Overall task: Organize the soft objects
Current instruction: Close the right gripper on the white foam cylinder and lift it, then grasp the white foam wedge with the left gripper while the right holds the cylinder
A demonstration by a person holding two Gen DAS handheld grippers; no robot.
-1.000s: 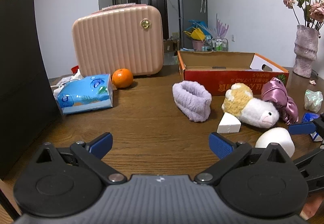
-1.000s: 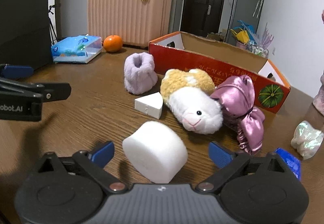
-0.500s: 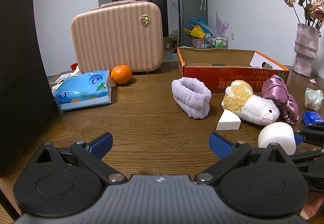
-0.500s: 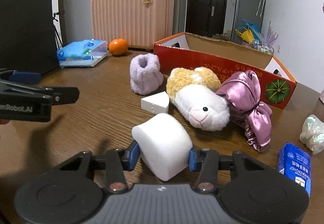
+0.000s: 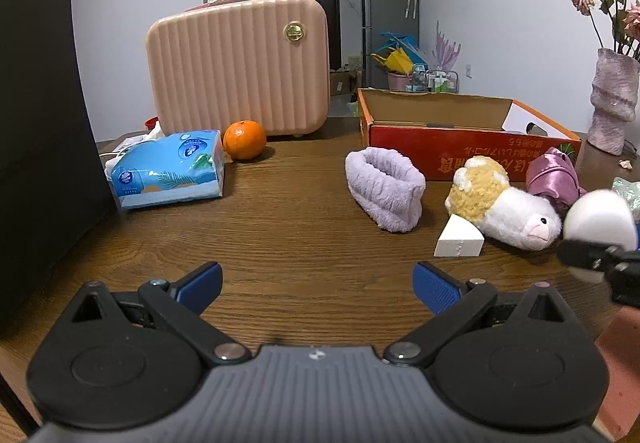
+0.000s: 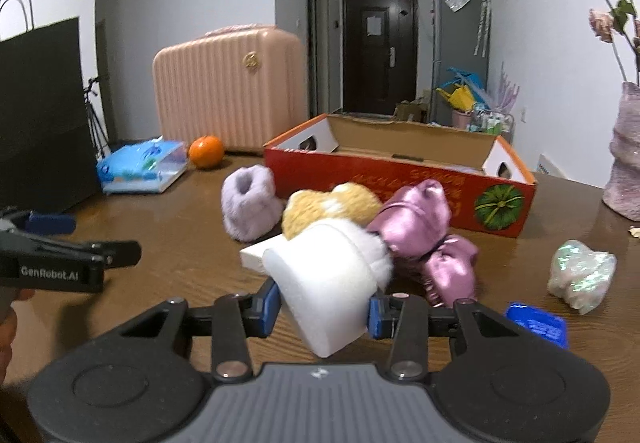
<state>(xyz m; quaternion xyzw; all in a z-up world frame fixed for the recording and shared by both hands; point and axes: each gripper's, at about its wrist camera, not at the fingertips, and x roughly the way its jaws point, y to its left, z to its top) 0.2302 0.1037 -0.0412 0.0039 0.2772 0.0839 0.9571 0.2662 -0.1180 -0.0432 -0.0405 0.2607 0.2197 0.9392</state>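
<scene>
My right gripper is closing its jaws on a white foam cylinder, and the blue pads press on both its sides. The foam hangs tilted just above the wooden table. It also shows at the right edge of the left wrist view as a white foam cylinder. Behind it lie a yellow and white plush sheep, a pink satin bow, a lilac fluffy band and a white foam wedge. An open red cardboard box stands behind them. My left gripper is open over bare table.
A pink suitcase, an orange and a blue tissue pack stand at the back left. A black bag borders the left side. A vase, an iridescent wad and a blue packet are on the right.
My right gripper went from wide open to closed on the white foam cylinder, then lifted it off the table and carried it toward the plush sheep. The left gripper stayed put.
</scene>
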